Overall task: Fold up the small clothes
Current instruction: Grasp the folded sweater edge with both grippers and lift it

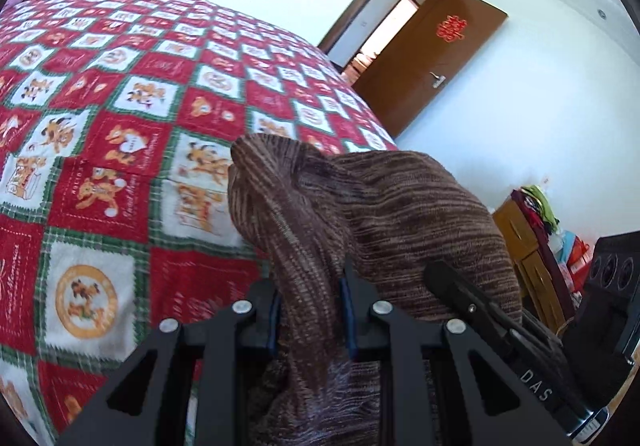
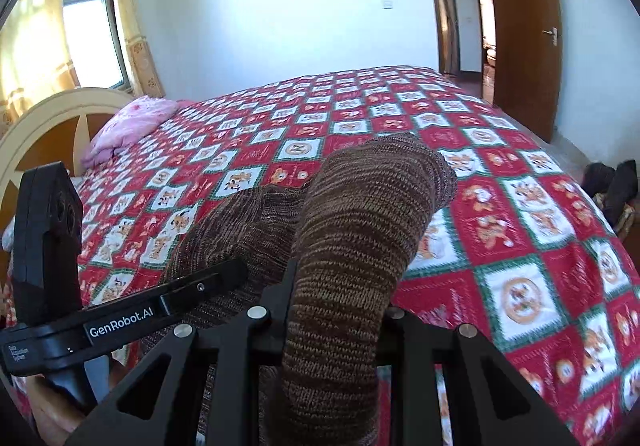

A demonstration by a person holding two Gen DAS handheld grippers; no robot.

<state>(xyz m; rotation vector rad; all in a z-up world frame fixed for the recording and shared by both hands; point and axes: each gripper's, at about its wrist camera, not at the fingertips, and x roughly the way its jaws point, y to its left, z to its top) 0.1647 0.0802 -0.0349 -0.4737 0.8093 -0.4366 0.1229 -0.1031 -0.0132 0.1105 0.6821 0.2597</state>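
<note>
Brown ribbed knitwear, a small garment (image 1: 360, 214), hangs between two hand-held grippers above a bed covered with a red, white and green patchwork quilt (image 1: 120, 150).

Starting at the left: the left gripper (image 1: 310, 318) has its jaws closed on a bunched fold of the knit, which rises straight out from between the blue-lined pads and stands up ahead of the tool. From that pinch the cloth spreads away to the right, towards the other tool, whose black finger shows at the right edge of this view.

Moving right: the right gripper (image 2: 336, 310) is likewise clamped on a thick roll of the same brown garment (image 2: 360, 222). Its fabric runs forward from the jaws and also drapes off to the left, where the left tool's body shows.

So the garment's long axis seems to run side to side between the two tools, each holding one end, neither plainly nearer. The quilt lies below and beyond; whether the cloth's lower edge touches it cannot be seen. A pink pillow (image 2: 128, 126) sits far off at the head of the bed.

The coming move likely carries both held ends forward and down over the quilt.
</note>
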